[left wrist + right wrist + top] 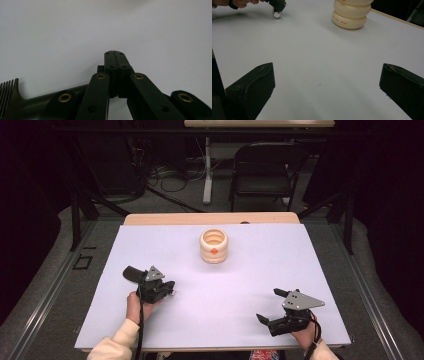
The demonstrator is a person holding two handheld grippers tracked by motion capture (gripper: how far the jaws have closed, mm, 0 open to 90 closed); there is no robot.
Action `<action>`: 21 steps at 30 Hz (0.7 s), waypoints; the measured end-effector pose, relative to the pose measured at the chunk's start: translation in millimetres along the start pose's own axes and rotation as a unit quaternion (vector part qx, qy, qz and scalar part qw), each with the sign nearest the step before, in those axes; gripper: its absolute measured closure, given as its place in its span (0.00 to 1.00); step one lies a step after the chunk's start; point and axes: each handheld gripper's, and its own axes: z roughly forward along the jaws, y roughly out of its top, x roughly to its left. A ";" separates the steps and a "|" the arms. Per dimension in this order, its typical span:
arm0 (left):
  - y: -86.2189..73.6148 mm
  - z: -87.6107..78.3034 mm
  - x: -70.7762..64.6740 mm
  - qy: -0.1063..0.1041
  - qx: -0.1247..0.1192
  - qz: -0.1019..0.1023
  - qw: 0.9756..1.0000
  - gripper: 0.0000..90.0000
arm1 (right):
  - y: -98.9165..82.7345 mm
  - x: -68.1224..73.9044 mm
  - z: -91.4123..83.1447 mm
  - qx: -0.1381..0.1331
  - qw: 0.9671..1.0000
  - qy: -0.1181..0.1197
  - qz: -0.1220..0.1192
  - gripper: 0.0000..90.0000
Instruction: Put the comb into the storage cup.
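A cream ribbed pot (214,246) is seen upright on the white table (250,270), toward its far edge at the middle. The left gripper (170,287) is held near the pot, on the person's side and to its left, jaws pressed together with nothing between them; a dark comb (15,100) lies beside it. The right gripper (270,307) is held farther from the pot, toward the near right corner, jaws spread wide and empty.
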 end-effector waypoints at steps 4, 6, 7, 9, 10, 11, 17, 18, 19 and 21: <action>-2.9 -2.9 2.5 0.006 0.002 0.000 1.000 1.00 | 0.2 -0.2 -0.8 -0.003 1.000 -0.001 0.000 0.00; -4.2 -3.9 3.9 0.004 0.003 -0.004 1.000 1.00 | 0.0 -0.4 -0.9 -0.002 1.000 -0.002 0.004 0.00; -4.2 -3.9 3.9 0.004 0.003 -0.004 1.000 1.00 | 0.0 -0.4 -0.9 -0.002 1.000 -0.002 0.004 0.00; -5.3 -5.3 4.3 0.005 0.003 -0.003 1.000 1.00 | -0.2 -0.6 -0.7 -0.001 1.000 -0.001 0.002 0.00; -5.7 -6.1 4.5 0.005 0.004 -0.004 1.000 0.99 | 0.2 -0.2 -0.9 -0.002 1.000 -0.001 0.000 0.00; -6.2 -6.7 4.5 0.005 0.004 -0.005 1.000 0.99 | 0.2 -0.2 -0.9 -0.002 1.000 -0.001 0.000 0.00; -7.3 -8.1 4.1 0.009 0.013 0.001 1.000 0.99 | -0.1 -0.5 -0.4 0.000 1.000 -0.001 0.001 0.00; -7.4 -8.4 3.9 0.009 0.015 0.000 1.000 0.99 | -0.1 -0.5 -0.3 0.000 1.000 -0.001 0.000 0.00; -7.6 -8.7 3.6 0.009 0.016 -0.001 1.000 0.99 | -0.1 -0.5 -0.5 -0.001 1.000 -0.001 0.000 0.00; -8.3 -9.7 3.6 0.009 0.021 -0.003 1.000 0.99 | -0.2 -0.4 -0.7 0.000 1.000 -0.001 0.002 0.00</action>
